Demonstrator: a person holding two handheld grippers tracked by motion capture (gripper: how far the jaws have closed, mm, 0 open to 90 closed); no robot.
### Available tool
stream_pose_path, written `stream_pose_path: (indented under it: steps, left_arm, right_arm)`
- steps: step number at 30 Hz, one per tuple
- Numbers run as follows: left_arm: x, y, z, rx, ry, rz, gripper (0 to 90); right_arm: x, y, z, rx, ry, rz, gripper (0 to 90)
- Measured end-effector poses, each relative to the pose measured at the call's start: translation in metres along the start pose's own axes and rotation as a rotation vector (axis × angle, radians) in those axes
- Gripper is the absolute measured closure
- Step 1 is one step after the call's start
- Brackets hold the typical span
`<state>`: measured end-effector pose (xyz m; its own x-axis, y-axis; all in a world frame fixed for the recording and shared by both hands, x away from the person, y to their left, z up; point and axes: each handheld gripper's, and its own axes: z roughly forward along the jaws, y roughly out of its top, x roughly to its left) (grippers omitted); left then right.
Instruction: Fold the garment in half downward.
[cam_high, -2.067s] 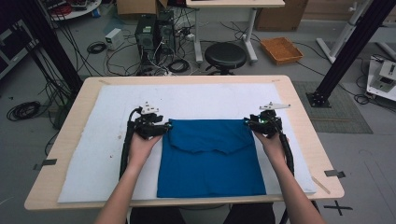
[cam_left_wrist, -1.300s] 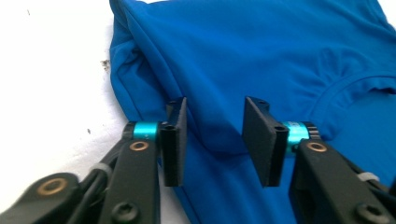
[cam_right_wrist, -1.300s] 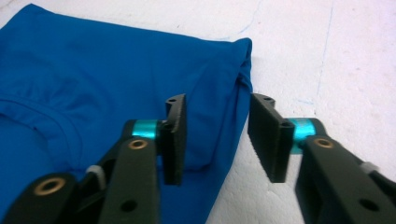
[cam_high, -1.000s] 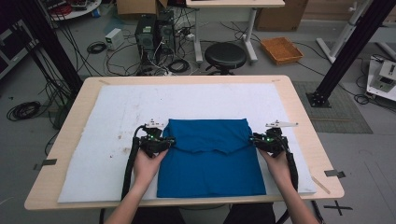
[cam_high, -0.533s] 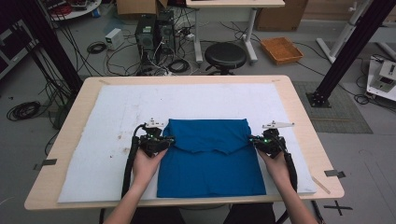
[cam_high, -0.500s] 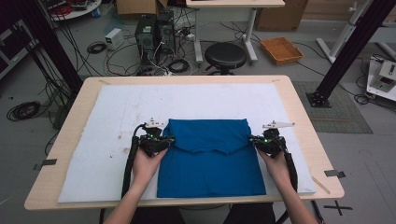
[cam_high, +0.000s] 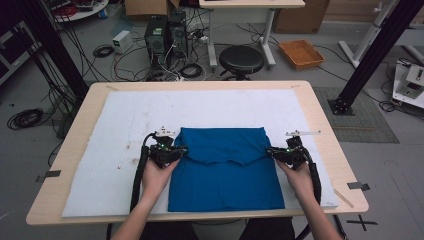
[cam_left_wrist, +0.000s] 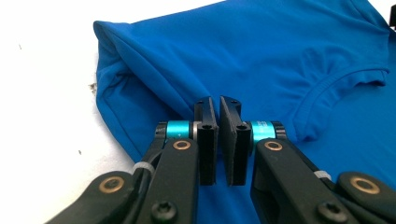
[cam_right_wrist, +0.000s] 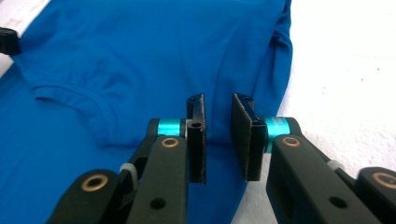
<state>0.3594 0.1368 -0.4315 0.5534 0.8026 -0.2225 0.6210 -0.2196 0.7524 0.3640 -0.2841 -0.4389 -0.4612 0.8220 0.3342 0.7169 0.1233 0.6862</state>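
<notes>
One blue shirt (cam_high: 226, 170) lies folded on the white pad (cam_high: 110, 150) covering the counter (cam_high: 320, 115), between two tools. The high view shows the left tool (cam_high: 181, 150) at the shirt's left edge and the right tool (cam_high: 271, 151) at its right edge. The left gripper view shows that tool (cam_left_wrist: 218, 116) pressed nearly together, nothing visibly pinched. The right gripper view shows its tool (cam_right_wrist: 218, 114) slightly spread after opening; no fabric is pinched. The collar (cam_right_wrist: 70, 95) faces up.

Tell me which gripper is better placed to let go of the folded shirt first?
Right, probably. The right gripper stands with jaws apart and no cloth between them; the left gripper is nearly shut over the blue shirt.
</notes>
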Motion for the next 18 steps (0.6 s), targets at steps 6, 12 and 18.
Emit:
stream_pose_path:
  steps: [6, 12, 18]
  left_arm:
    - [0.0004, 0.0, 0.0006, 0.0, -0.003, 0.004, 85.1]
    - [0.0009, 0.0007, -0.0009, -0.006, -0.011, 0.007, 85.3]
    - [0.0023, 0.0016, -0.0025, -0.009, -0.014, 0.004, 85.3]
  right_arm:
    - [0.0008, 0.0002, 0.0059, 0.015, -0.02, -0.018, 86.7]
    - [0.0023, 0.002, 0.0038, -0.004, -0.009, -0.02, 90.0]
    - [-0.0031, 0.0037, -0.0025, 0.006, 0.027, 0.029, 85.0]
